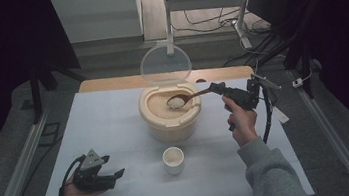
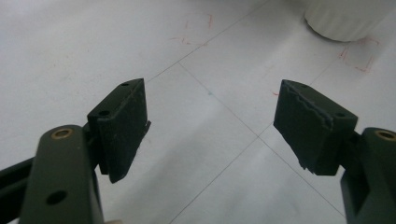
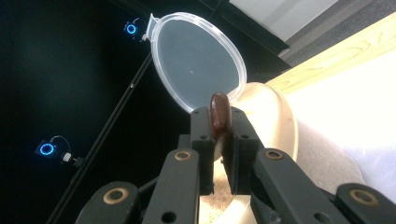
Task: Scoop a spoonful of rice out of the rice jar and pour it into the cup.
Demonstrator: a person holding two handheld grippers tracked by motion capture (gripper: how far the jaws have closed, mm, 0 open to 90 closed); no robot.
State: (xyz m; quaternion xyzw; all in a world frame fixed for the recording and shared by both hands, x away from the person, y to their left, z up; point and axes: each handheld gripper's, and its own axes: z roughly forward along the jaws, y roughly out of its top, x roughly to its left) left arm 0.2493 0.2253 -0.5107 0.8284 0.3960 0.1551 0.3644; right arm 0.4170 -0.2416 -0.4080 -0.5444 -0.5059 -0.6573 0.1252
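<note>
The wooden spoon (image 1: 190, 97) sits pinched by its handle in my right gripper (image 1: 217, 88), its bowl heaped with rice above the open rice bin (image 1: 170, 112). My right gripper view adds the handle end between the pads and hides the bowl. My left gripper (image 1: 114, 176) rests gaping, empty, near the white cup (image 1: 173, 159).

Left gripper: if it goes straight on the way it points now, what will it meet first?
Probably the small white cup. The left gripper rests low with open jaws pointing along the table toward it; in the left gripper view the cup's base sits right of centre, so it might pass just beside.
</note>
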